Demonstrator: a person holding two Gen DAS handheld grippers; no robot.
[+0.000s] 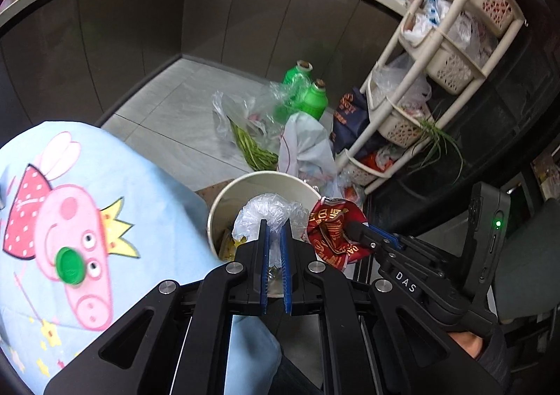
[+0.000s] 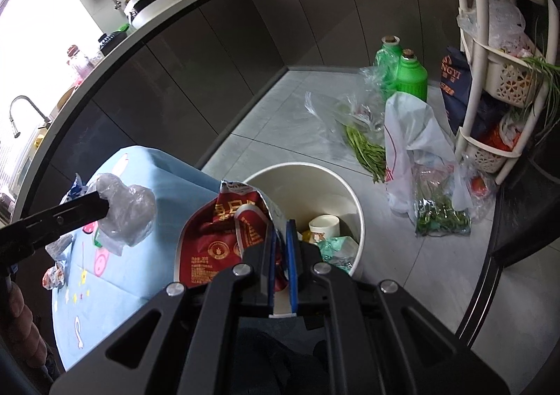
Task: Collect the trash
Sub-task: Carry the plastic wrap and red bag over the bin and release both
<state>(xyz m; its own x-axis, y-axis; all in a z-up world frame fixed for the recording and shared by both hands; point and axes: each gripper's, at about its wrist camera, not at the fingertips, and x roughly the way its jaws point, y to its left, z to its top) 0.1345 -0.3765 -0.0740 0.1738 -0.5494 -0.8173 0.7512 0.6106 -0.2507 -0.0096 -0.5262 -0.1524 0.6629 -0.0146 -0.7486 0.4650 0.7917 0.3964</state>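
Trash: red wrapper (image 2: 217, 241) with unreadable print; right claw (image 1: 353, 228) arm reads "DAS".

"DAS" on the right claw's body (image 1: 406, 281), "NGYI" on a dark blue bag (image 2: 455, 80)

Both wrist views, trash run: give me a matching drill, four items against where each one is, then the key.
Items:
1. clear plastic wad
2. red snack wrapper
3. green bottle cap
4. paper cup

Places:
A. lying on the blue tablecloth
B. inside the white bin
C. pinched in the right hand-held gripper
D. pinched in the left hand-held gripper

Pairs: 1-D, 2-C, 3-A, 4-B
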